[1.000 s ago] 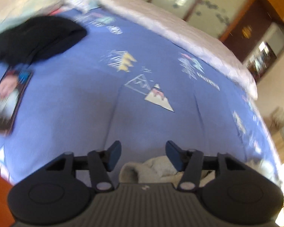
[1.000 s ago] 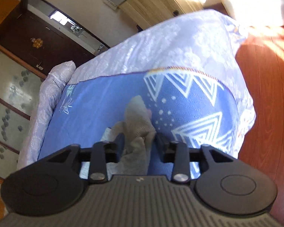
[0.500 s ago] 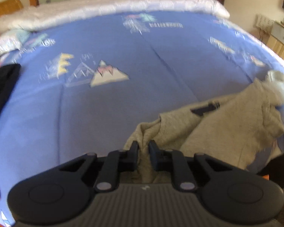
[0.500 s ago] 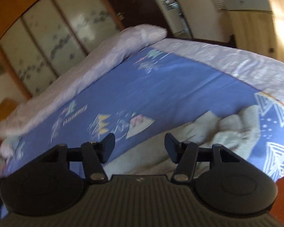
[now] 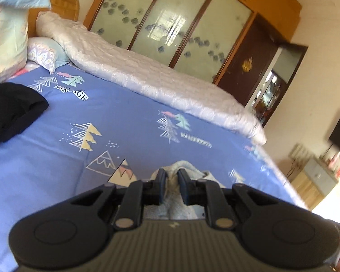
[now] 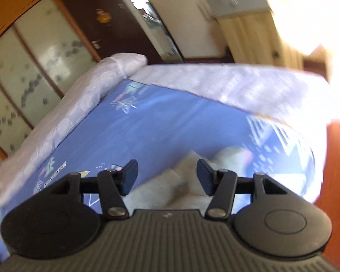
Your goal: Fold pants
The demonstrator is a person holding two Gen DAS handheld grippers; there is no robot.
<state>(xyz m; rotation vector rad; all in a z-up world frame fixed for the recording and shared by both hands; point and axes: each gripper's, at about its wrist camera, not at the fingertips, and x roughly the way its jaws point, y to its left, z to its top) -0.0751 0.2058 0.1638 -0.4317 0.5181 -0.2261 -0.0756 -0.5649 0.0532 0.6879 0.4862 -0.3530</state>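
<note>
1. The blue printed bedsheet (image 5: 115,113) fills the middle of both views; it looks to serve as the flat folding surface, with a white quilt (image 5: 147,79) pushed along its far edge, probably to keep it out of the way.
2. The grey pants (image 6: 170,188) lie bunched at the lower centre of the right wrist view, near the sheet's lower right end, so judged not yet laid flat.
3. A dark garment (image 5: 13,111) sits at the left edge, well apart from the pants.
4. The left gripper (image 5: 171,179), low centre, is narrowed onto a ridge of pants fabric, likely to lift or drag it straight.
5. The right gripper (image 6: 167,176) stands wide apart above the pants, gripping nothing; whether it touches the cloth I cannot tell.
</note>
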